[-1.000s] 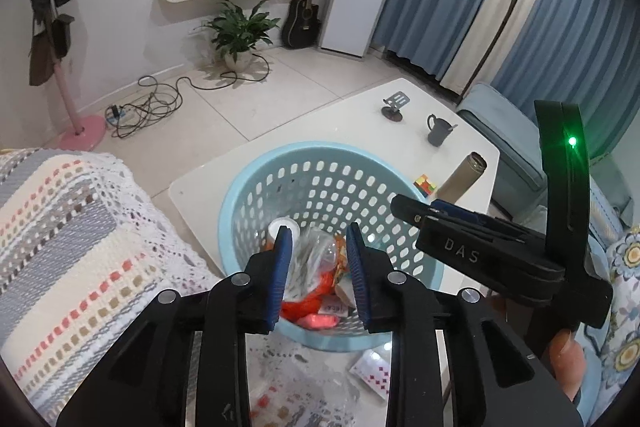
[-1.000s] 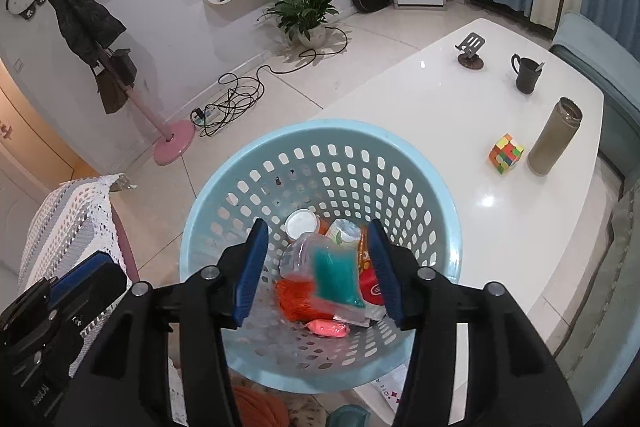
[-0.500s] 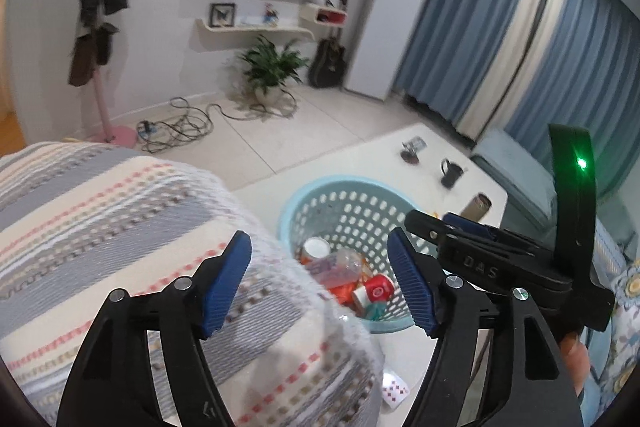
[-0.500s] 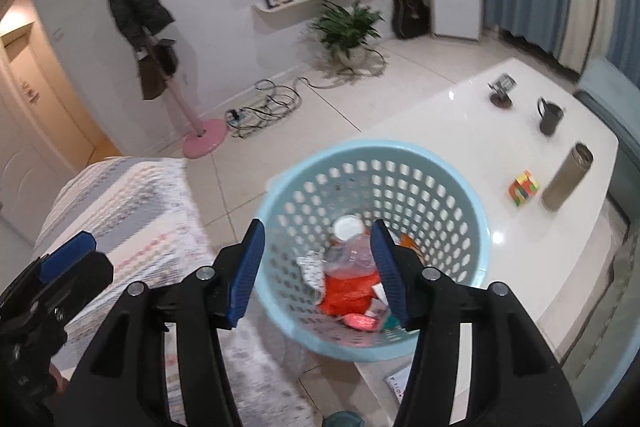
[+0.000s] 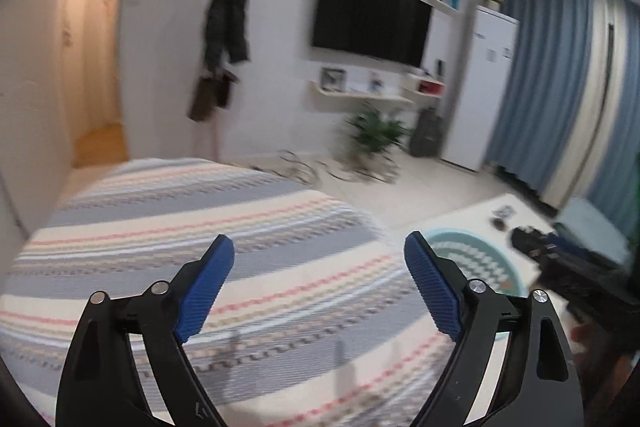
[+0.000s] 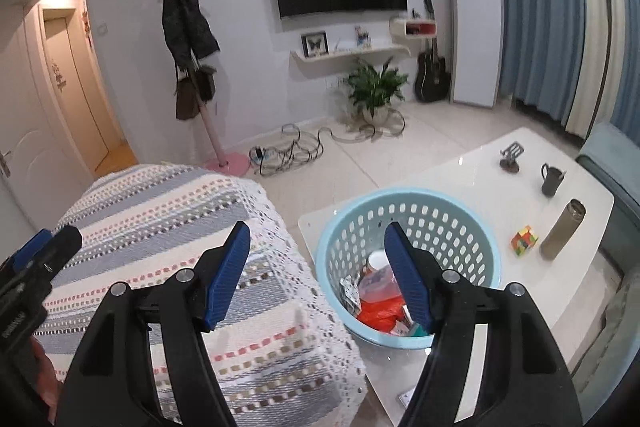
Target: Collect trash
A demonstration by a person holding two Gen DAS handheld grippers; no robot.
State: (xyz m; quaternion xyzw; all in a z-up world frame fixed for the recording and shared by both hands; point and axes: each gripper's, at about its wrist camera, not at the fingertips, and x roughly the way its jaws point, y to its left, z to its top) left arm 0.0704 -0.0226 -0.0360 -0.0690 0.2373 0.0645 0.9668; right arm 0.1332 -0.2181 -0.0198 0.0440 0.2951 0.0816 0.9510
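Note:
A light blue perforated basket (image 6: 452, 215) stands on the near corner of a white table (image 6: 480, 171). It holds trash: a clear plastic bottle (image 6: 378, 281), an orange wrapper (image 6: 380, 313) and smaller scraps. In the left wrist view the basket (image 5: 468, 259) shows blurred at the right. My left gripper (image 5: 319, 285) is open and empty, raised above a striped blanket (image 5: 200, 227). My right gripper (image 6: 318, 277) is open and empty, above the gap between blanket (image 6: 160, 227) and basket. Each gripper shows at the edge of the other's view.
On the table stand a metal flask (image 6: 562, 229), a colour cube (image 6: 525, 240), a dark mug (image 6: 551, 179) and a small stand (image 6: 510, 158). A card (image 6: 406, 399) lies at the table's near edge. Beyond are a coat rack (image 6: 208, 119), floor cables (image 6: 292, 147), a potted plant (image 6: 374, 91).
Both grippers have risen and pulled back from the basket and swung left over the blanket. The left gripper opened wide; its view left the basket and is motion-blurred.

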